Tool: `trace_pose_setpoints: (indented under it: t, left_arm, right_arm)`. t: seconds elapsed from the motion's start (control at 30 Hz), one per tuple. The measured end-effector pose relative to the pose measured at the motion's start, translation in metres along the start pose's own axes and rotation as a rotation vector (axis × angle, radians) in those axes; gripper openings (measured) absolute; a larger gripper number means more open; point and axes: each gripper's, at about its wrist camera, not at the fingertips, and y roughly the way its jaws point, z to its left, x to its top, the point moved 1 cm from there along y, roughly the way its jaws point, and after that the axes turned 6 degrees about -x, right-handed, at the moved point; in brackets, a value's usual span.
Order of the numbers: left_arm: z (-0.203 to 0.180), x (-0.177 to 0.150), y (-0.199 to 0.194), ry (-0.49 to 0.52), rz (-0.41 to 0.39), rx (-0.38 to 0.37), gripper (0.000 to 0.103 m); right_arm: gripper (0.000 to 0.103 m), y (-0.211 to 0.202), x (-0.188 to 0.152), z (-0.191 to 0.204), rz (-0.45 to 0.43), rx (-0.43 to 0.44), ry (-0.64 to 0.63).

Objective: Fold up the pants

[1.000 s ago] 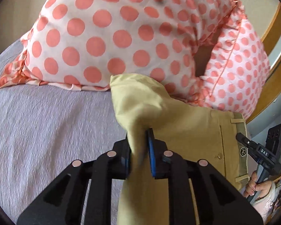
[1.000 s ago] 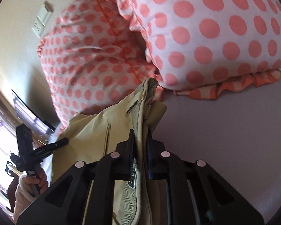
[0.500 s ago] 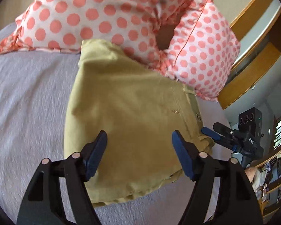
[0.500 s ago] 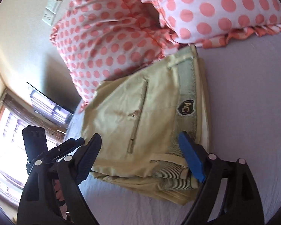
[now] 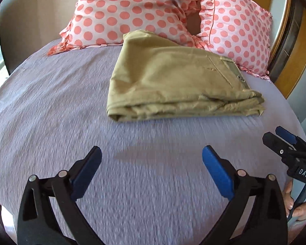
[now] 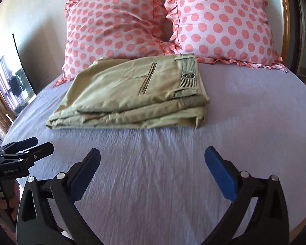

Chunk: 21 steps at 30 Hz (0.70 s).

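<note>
Sitting folded on the lavender bed sheet (image 5: 51,106), the khaki pants (image 5: 173,85) form a flat multi-layer stack, far edge touching the polka-dot pillows (image 6: 116,32). Left claw (image 5: 152,159) is spread wide, holding nothing, well short of the stack; right claw (image 6: 152,159) likewise spread and empty. Judgement: light, soft cotton, no stiffness, so layers will slide and sag if pinched singly. Best hold is the thick waistband end (image 6: 188,75) (elastic ribbing, most layers) plus the opposite folded edge, clamping all layers together. Fold looks essentially done.
</note>
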Motion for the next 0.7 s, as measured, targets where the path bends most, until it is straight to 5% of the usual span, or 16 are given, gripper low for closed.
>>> trace_pose_setpoints:
  t: [0.23,0.37,0.7]
  left_arm:
    - [-0.001,-0.027,-0.017,0.027,-0.066,0.058,0.101]
    - [-0.012,-0.038,-0.014,0.104,-0.097,0.151,0.101]
    - [-0.011,-0.050,-0.019,0.099,-0.208,0.155,0.101]
  right_arm:
    - [0.102,-0.001,-0.031,0.022,-0.055,-0.117,-0.070]
    - [0.102,-0.005,-0.039,0.023,-0.104,-0.136,-0.046]
    - [0.102,-0.008,-0.047,0.025,-0.179,-0.166,-0.022]
